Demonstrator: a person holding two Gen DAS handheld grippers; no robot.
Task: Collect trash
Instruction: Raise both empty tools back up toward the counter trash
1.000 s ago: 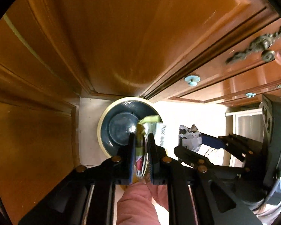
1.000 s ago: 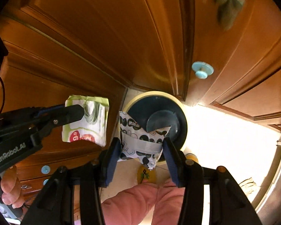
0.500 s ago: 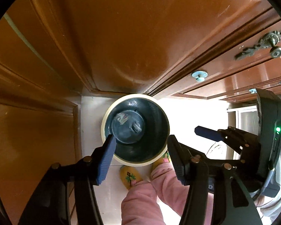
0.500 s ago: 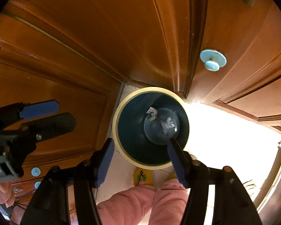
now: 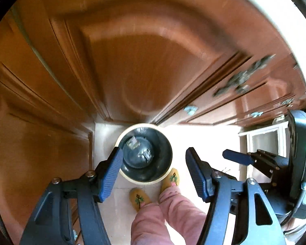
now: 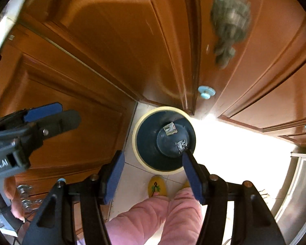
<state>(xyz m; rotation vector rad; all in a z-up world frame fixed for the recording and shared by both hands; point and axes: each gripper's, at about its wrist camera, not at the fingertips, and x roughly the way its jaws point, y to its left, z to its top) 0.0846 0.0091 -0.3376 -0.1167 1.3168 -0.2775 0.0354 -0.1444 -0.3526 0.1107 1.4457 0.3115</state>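
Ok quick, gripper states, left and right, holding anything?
Left gripper: open, empty, above the trash bin.
Right gripper: open, empty, above the same bin; two wrappers lie inside.

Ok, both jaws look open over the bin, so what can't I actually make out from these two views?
- Trash pieces in the bin: too small to identify in either view.
- Ornate cabinet handle: motion-blurred in both views.
- Bin's front floor: right wrist view, partly hidden by the right gripper.
- Left gripper: empty, nothing hidden.

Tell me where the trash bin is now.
In both wrist views the trash bin stands on the floor below the open grippers, beside the wooden cabinet corner.
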